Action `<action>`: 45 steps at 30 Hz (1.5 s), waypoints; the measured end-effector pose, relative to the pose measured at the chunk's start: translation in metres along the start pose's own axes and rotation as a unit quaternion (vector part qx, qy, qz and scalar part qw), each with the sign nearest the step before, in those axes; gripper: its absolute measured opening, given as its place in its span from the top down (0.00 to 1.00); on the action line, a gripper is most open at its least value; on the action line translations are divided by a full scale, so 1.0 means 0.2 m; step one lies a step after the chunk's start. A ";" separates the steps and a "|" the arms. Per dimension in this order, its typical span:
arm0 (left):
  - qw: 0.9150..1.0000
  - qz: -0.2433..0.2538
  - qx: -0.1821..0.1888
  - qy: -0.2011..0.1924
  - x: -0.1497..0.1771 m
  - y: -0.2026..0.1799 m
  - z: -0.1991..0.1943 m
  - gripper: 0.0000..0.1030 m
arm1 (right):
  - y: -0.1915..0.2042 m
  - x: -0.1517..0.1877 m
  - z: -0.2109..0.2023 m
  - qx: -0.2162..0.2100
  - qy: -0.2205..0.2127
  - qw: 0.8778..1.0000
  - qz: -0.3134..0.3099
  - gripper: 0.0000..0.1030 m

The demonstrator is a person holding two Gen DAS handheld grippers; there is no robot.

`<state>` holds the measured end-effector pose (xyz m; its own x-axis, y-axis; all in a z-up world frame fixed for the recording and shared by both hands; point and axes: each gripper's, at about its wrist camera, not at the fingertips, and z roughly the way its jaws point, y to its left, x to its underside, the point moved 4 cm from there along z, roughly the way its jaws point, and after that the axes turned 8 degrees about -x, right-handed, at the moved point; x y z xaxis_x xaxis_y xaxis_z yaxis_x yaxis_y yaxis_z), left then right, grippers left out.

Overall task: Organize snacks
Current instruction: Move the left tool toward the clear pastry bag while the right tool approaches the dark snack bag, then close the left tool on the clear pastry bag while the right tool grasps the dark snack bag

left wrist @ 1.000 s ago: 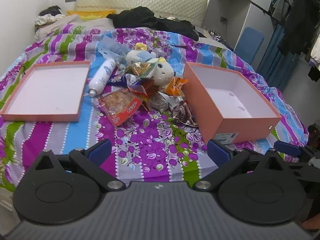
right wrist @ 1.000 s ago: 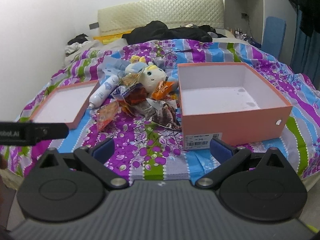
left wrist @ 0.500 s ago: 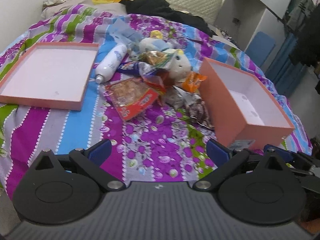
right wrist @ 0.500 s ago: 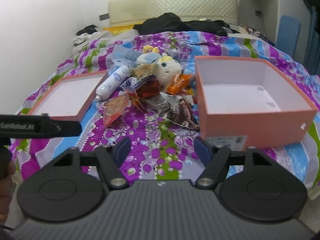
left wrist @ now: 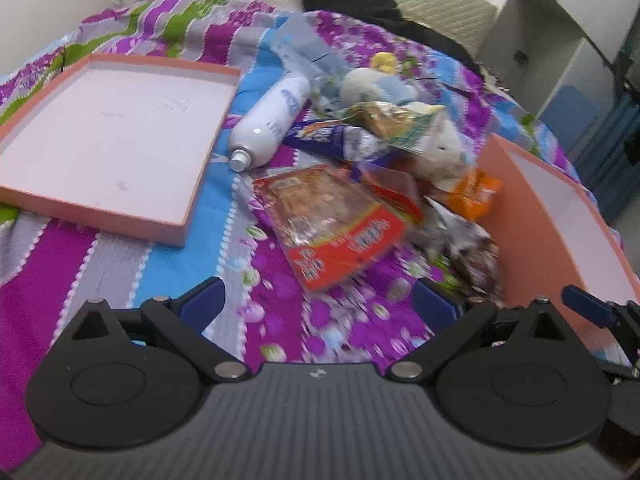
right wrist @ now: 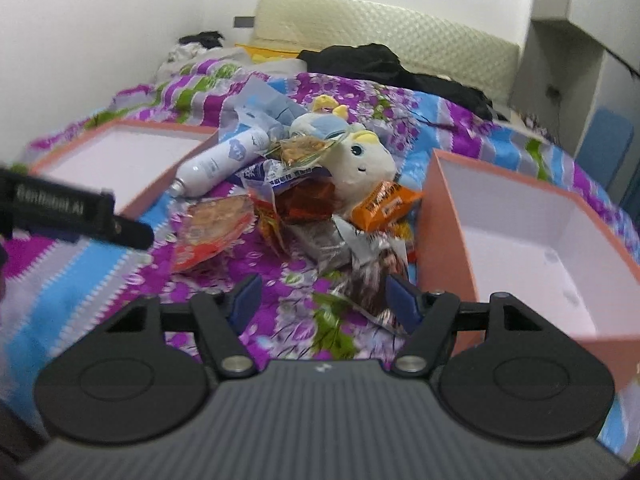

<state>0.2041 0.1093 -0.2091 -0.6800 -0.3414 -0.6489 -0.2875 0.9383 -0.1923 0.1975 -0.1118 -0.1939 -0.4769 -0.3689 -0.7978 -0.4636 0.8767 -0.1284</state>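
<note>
Snacks sit in a loose heap mid-bed on the flowered bedspread [left wrist: 328,332], btwn the shallow pink lid [left wrist: 182,226] on the left and the deep pink box [right wrist: 444,216] on the right, mixed w/ a white spray bottle [left wrist: 272,120] and a plush toy [right wrist: 360,160]. Left gripper [left wrist: 318,304] hangs over the near edge of the pile, jaws wide apart, nothing btwn them, lined up roughly w/ the red snack pack [left wrist: 340,224]. Right gripper [right wrist: 322,294] has jaws partly apart and they've just been closing in; the dark foil wrapper [right wrist: 360,264] lies just ahead, but pads aren't pressing anything. Handling, by guess: all packs look light, thin, crinkly film, prob. air-filled, so soft and slippery; contents likely brittle, so easy squeeze. Red pack lies flat, hard to get under; better to pinch its near sealed edge or a corner. Orange pack [right wrist: 386,204] leans on the toy w/ a raised end, easiest to grab. Foil wrapper is crumpled, so take a raised fold. Overlaps mean a pull could drag neighbours along.
</note>
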 end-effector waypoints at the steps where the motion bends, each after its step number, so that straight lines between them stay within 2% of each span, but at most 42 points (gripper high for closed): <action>1: 1.000 -0.005 0.001 0.001 -0.02 0.01 0.05 0.05 | 0.00 0.00 0.04 0.008 0.000 1.000 -0.015 0.32; 5: 1.000 -0.017 0.006 0.014 -0.07 0.01 0.24 0.11 | 0.01 0.03 0.18 0.039 0.014 0.998 -0.056 0.33; 7: 1.000 -0.015 -0.006 0.025 -0.08 0.00 0.32 0.13 | 0.00 0.05 0.24 0.046 0.029 0.997 -0.062 0.40; 9: 0.999 -0.019 0.000 0.041 -0.07 -0.01 0.39 0.16 | -0.01 0.08 0.30 0.058 0.038 0.995 -0.070 0.41; 12: 0.998 -0.013 -0.007 0.058 -0.04 -0.03 0.45 0.17 | -0.01 0.14 0.37 0.077 0.051 0.991 -0.095 0.42; 14: 0.997 -0.031 -0.001 0.077 -0.02 -0.02 0.49 0.20 | -0.02 0.16 0.40 0.084 0.052 0.990 -0.104 0.44; 18: 0.996 -0.027 -0.004 0.080 -0.02 -0.05 0.53 0.20 | -0.02 0.17 0.45 0.096 0.048 0.986 -0.131 0.46; 20: 0.996 -0.020 -0.002 0.085 -0.02 -0.08 0.55 0.22 | -0.03 0.17 0.48 0.101 0.048 0.984 -0.140 0.51; 22: 0.996 -0.010 -0.008 0.084 -0.02 -0.10 0.56 0.29 | -0.05 0.17 0.51 0.100 0.054 0.984 -0.138 0.57; 25: 0.996 -0.018 -0.007 0.086 -0.02 -0.11 0.57 0.45 | -0.07 0.16 0.51 0.106 0.049 0.983 -0.140 0.67; 27: 0.996 -0.022 -0.007 0.088 -0.03 -0.11 0.57 0.67 | -0.08 0.16 0.50 0.103 0.046 0.984 -0.139 0.70; 28: 0.996 -0.027 -0.005 0.091 -0.03 -0.10 0.57 0.72 | -0.08 0.16 0.49 0.103 0.044 0.984 -0.139 0.71; 30: 0.995 -0.037 -0.002 0.096 -0.02 -0.09 0.57 0.90 | -0.06 0.16 0.47 0.104 0.040 0.984 -0.141 0.73; 35: 0.995 -0.043 0.003 0.093 0.00 -0.07 0.55 1.00 | -0.05 0.16 0.40 0.098 0.036 0.985 -0.134 0.75; 40: 0.995 -0.040 0.023 0.094 0.04 -0.10 0.45 1.00 | -0.05 0.15 0.29 0.092 0.028 0.987 -0.125 0.76; 45: 0.996 -0.031 0.036 0.080 0.03 -0.11 0.37 1.00 | 0.00 0.20 0.19 0.079 0.034 0.985 -0.147 0.77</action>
<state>0.2568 0.0906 -0.2641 -0.7630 -0.3973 -0.5099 -0.2867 0.9150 -0.2839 0.2063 -0.1142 -0.2484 -0.3916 -0.6291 -0.6715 -0.4689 0.7644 -0.4426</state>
